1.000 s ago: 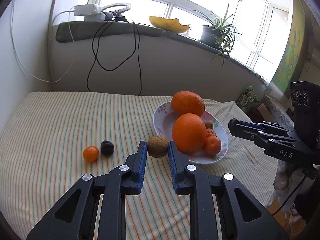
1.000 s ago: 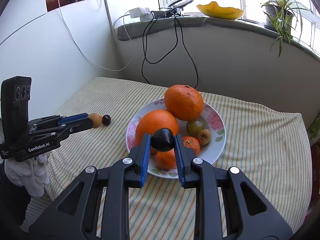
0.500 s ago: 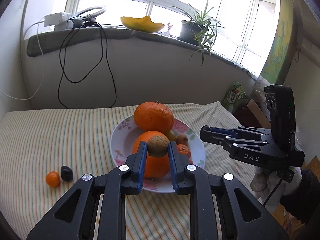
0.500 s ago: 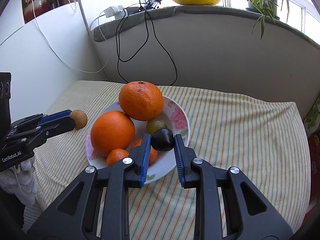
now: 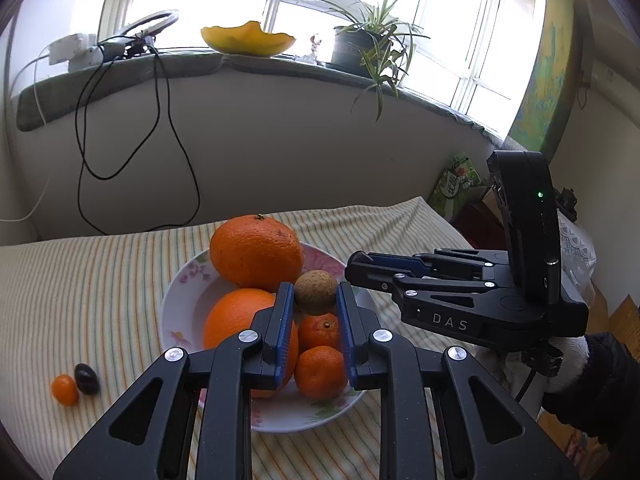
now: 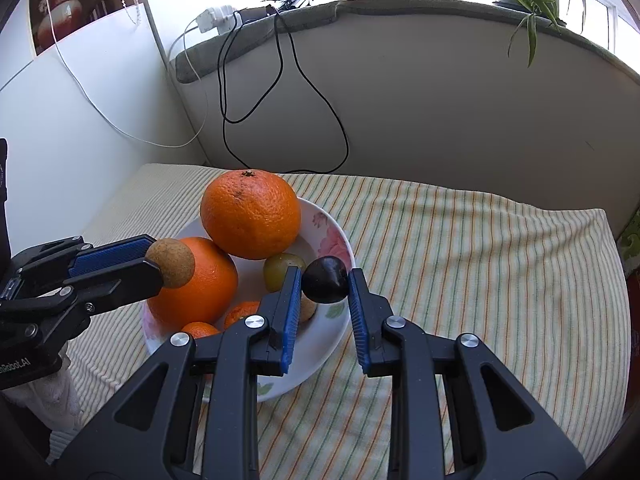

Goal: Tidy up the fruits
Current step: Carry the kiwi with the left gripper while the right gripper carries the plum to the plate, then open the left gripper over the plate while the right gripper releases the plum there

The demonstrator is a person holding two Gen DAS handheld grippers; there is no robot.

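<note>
- Kumquat (image 5: pixel 64 389) and a dark plum (image 5: pixel 87 378) lie touching on the striped cloth (image 5: pixel 80 288), at about 9 o'clock from the plate (image 5: pixel 176 300); not yet gathered, I judge
- Left gripper (image 5: pixel 313 304) is clamped on a brown fruit (image 5: pixel 315 292), held above the plate's 3 o'clock side, probably to drop it among the small fruit rather than on the oranges
- Plate holds two big oranges (image 5: pixel 256 250) at 12 and 9 o'clock, and tangerines (image 5: pixel 320 372) toward 5
- Right gripper (image 6: pixel 324 282) pinches a second plum (image 6: pixel 325 279) over the rim at 3 o'clock from a green fruit (image 6: pixel 280 270); that side looks like the free space
- Cloth is soft and wrinkled, so loose fruit may roll
- Behind: a sill at 12 o'clock with cables (image 5: pixel 132 128), a yellow dish (image 5: pixel 248 38) and a plant (image 5: pixel 372 48), bright windows above
</note>
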